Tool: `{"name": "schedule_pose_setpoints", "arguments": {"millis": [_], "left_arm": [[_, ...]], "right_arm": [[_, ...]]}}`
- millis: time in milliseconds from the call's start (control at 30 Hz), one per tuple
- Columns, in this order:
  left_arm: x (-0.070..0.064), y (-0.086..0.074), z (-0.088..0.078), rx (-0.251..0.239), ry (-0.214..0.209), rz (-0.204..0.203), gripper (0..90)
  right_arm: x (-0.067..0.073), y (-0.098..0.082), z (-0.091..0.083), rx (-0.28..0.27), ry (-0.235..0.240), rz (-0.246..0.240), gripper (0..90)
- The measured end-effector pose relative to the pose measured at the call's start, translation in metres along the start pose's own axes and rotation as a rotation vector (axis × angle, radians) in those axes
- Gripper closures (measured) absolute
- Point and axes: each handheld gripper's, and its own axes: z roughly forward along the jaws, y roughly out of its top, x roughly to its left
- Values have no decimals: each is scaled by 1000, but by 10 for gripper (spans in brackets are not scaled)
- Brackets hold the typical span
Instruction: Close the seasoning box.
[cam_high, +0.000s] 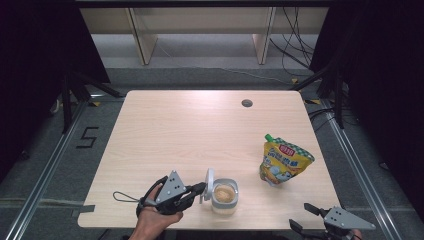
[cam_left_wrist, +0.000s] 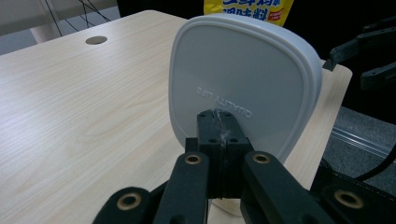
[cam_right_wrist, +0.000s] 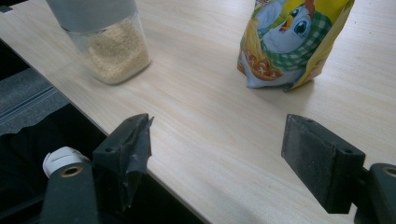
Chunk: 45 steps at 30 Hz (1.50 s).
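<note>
Lid pinched at its edge by the closed left gripper, tilted upright just left of the open jar. Jar uncovered; the pouch, right of the jar, is untouched. Right gripper, near the jar, gapes empty.

You have a pale grey lid over a clear jar of beige granules. Your pouch is yellow with green-white checks and a cartoon chick. The table is light wood-grain.
</note>
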Motion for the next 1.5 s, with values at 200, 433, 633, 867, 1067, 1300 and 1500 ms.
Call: {"name": "schedule_pose_setpoints", "arguments": {"millis": [200, 433, 633, 867, 1067, 1300, 1500], "left_arm": [[-3, 5, 6, -5, -14, 14, 889], [1, 4, 1, -18, -9, -30, 849], [7, 0, -5, -31, -21, -54, 738], [16, -14, -19, -18, -9, -97, 504], [19, -31, -29, -2, 7, -137, 407], [15, -48, -32, 32, 15, -158, 360], [14, -57, -33, 49, 11, -166, 336]], "right_arm": [[0, 0, 0, 0, 2, 0, 251], [-1, 0, 0, 1, 4, 3, 252], [-2, 0, 1, 6, 18, 21, 252], [-5, -1, 1, 17, 8, 36, 251], [-6, -2, 1, 25, 3, 37, 250], [-9, -2, 1, 11, 2, 19, 250], [-9, -2, -1, 14, -20, 15, 249]]}}
